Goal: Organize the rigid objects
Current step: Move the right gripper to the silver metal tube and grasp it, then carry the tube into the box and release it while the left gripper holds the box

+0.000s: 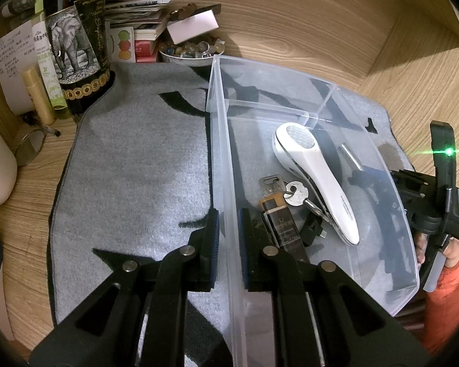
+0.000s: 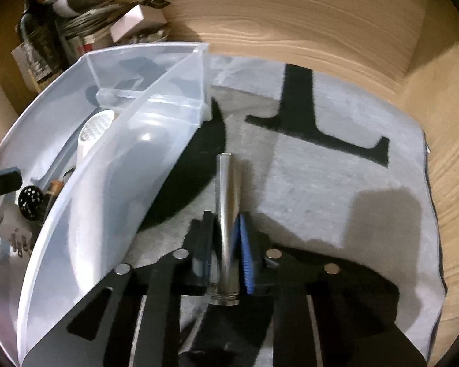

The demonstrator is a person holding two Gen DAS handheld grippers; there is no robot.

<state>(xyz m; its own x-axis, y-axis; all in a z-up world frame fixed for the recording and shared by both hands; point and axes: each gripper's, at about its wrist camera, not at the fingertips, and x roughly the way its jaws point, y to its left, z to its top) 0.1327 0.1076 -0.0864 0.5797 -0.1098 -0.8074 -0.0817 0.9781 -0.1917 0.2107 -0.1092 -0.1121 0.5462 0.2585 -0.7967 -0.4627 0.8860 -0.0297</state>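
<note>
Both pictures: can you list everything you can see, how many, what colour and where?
plastic bin: one, clear, on the mat
mat: one, grey with black marks, on the wooden surface
handheld device: one, white, inside the bin
keys: one bunch, silver, inside the bin
metal tube: one, silver, over the mat beside the bin
bottle: one, dark, far left
left gripper: black fingers shut on the bin wall
right gripper: shut on the metal tube
</note>
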